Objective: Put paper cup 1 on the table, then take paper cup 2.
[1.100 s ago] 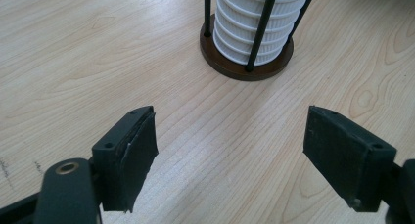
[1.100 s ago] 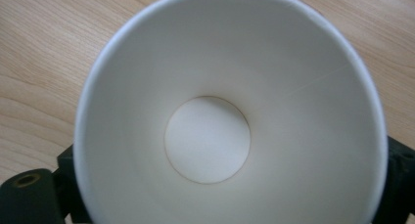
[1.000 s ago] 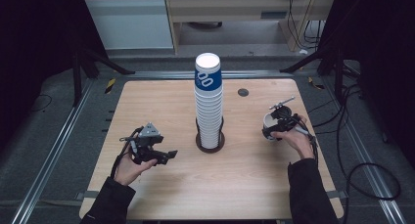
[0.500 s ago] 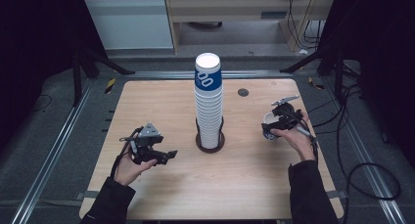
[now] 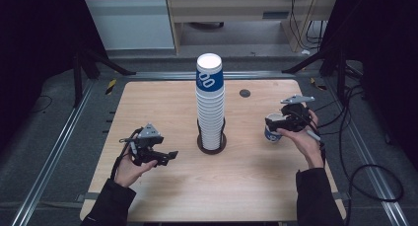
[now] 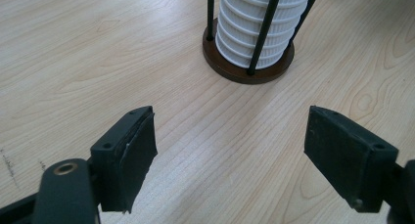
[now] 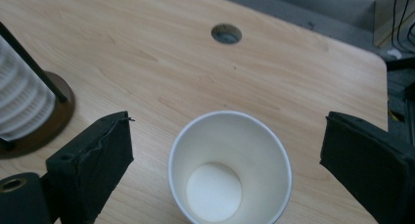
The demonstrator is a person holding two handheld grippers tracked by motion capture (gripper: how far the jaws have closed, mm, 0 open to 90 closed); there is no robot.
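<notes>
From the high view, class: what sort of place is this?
Probably a lab recording station: a light wooden table on metal floor rails, loose black cables, and a tall stack of white-and-blue paper cups.

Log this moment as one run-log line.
right claw: open, jaws just opened, apart from cup | cup: upright on table | left claw: open, empty | stack: in holder
</notes>
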